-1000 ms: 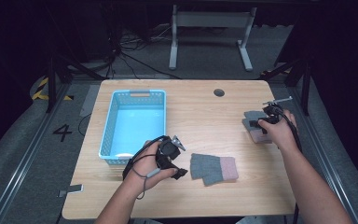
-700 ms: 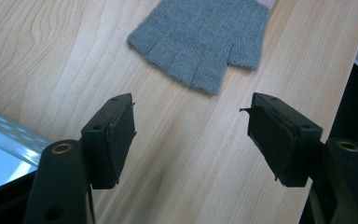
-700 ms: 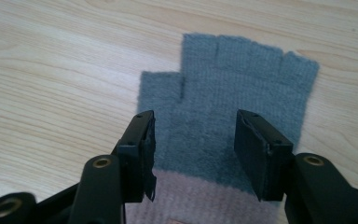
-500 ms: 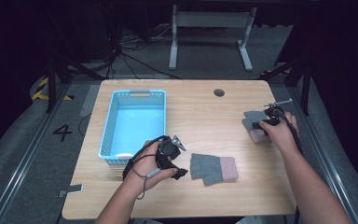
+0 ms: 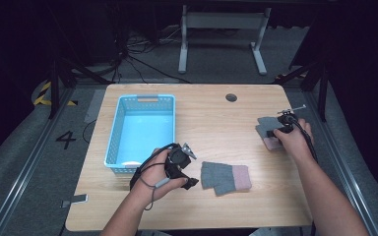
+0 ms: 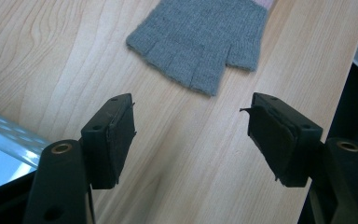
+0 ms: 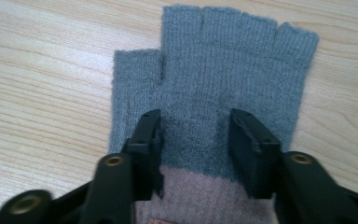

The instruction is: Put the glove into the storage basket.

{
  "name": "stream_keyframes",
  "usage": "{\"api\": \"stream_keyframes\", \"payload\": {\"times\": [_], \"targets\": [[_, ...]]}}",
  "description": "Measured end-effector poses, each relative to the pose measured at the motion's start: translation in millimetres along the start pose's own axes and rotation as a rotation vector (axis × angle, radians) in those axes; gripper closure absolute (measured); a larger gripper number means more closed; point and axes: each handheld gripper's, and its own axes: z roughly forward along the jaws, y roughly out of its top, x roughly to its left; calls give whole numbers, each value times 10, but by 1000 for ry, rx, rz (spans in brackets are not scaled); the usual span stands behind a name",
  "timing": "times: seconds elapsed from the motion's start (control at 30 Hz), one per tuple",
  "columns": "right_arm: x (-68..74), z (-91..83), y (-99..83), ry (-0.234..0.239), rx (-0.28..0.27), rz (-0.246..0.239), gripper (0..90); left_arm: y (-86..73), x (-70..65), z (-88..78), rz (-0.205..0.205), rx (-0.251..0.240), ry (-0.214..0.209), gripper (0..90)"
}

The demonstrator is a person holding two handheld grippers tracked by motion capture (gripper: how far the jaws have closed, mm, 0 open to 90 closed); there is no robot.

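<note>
Two grey fingerless gloves with pink cuffs lie flat on the wooden table [image 5: 211, 123]. One glove [image 5: 225, 177] [image 6: 200, 37] is near the front edge, just right of my left gripper [image 5: 189, 172] [image 6: 191, 135]. That gripper is open, with bare wood between its jaws and the glove a short way ahead. The other glove [image 5: 265, 125] [image 7: 228, 70] lies at the right side under my right gripper [image 5: 274, 132] [image 7: 196, 140]. Its jaws have just been closing. They rest on the knit near the cuff with fabric between them, still apart.
A light blue plastic basket [image 5: 119, 118] [image 6: 0, 130] stands at the table's left, close behind the left hand. A round cable hole [image 5: 231, 97] is at the back. Dark floor, cables and a metal stand frame [image 5: 221, 29] lie beyond the table.
The right hand has shifted a little over its glove. The left hand and the near glove have not moved.
</note>
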Motion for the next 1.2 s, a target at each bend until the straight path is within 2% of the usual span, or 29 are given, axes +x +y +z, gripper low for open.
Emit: {"api": "stream_keyframes", "payload": {"times": [0.07,0.33,0.4,0.57,0.77,0.93,1.0,1.17,1.2], "targets": [[10,-4,6,-6,1,-7,666,1,-2,2,-1,1,-2,324],[29,-15,19,-4,6,-33,812,2,0,19,0,1,-7,324],[23,-34,20,3,-3,-27,847,2,2,9,0,0,-7,324],[14,-131,28,26,-28,-18,853,1,12,10,-5,-4,-7,324],[41,-245,37,44,-57,-32,853,17,0,8,3,-6,-8,324],[107,-367,39,58,-81,-54,851,29,1,2,1,-4,-8,324],[160,-471,33,84,-106,-61,850,37,2,9,7,-3,-12,324],[240,-611,22,116,-120,-76,850,53,-3,8,10,-8,-11,324],[285,-677,10,127,-126,-92,849,61,1,5,15,-10,-12,324]]}}
